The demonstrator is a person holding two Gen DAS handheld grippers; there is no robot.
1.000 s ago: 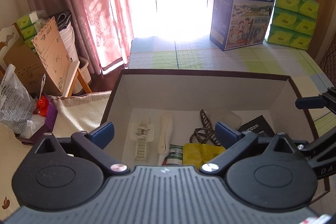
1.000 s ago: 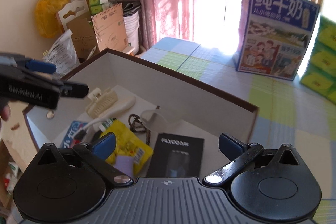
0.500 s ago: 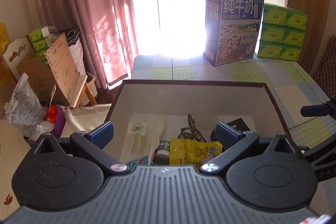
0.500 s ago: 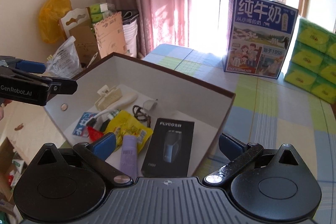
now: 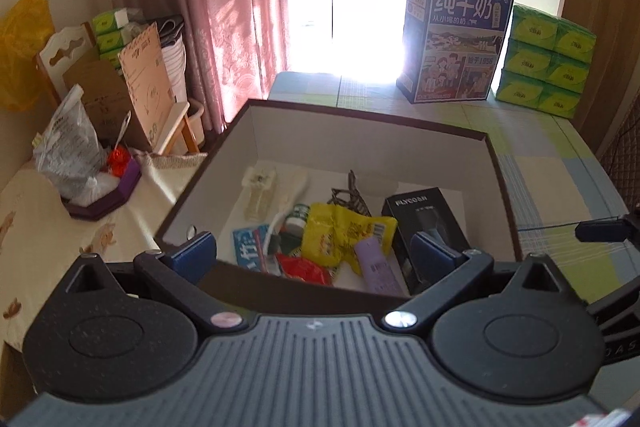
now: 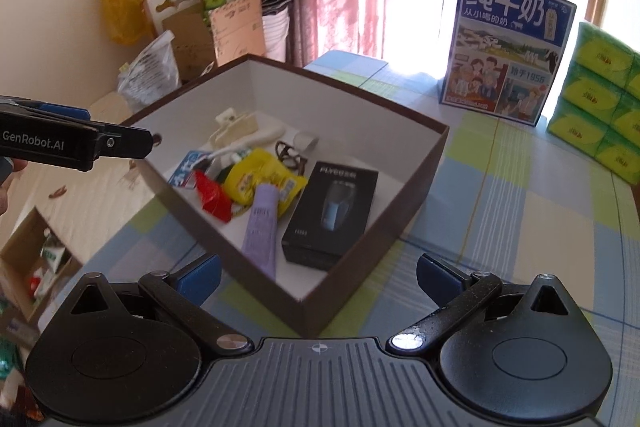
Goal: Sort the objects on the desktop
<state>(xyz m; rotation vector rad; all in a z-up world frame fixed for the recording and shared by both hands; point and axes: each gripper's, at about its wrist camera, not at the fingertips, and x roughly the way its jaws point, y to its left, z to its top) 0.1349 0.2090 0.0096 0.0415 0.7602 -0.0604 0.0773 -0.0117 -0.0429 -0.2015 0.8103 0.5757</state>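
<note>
step: looks like the tail end of the sort, honestly. Everything small is in the brown box [image 6: 384, 223] and I can't spot any loose bits on the checked tablecloth [image 6: 520, 227] around it.
box spot: sits toward the left edge of the table, its near corner pointing at the right gripper [image 6: 318, 273].
what's inside: black shaver carton [image 6: 332, 215] flat along the right wall, lilac tube [image 6: 262, 223] just beside it on its left, yellow snack bag [image 6: 260, 183] touching the tube's top, red wrapper [image 6: 214, 201] and a blue packet [image 5: 250, 251] toward the near-left corner. Cream hair clip [image 5: 260, 191], white brush [image 5: 290, 201] and a dark tangled thing [image 5: 348, 197] (hair tie? can't tell) at the far end.
left gripper: [image 5: 314, 251] fingers spread wide, nothing between them, hanging over the box's near wall.
right gripper: fingers wide apart too, holding nothing, just off the box's near corner above the cloth.
next move: my guess is either a last look for stragglers or just backing both grippers off. If anything needs tidying, the tube lies half on the bag, so a gentle pinch from above would do.
background: milk carton [image 6: 512, 51] and green tissue packs [image 6: 600, 95] at the far edge, well apart from the box, probably not part of the job.
</note>
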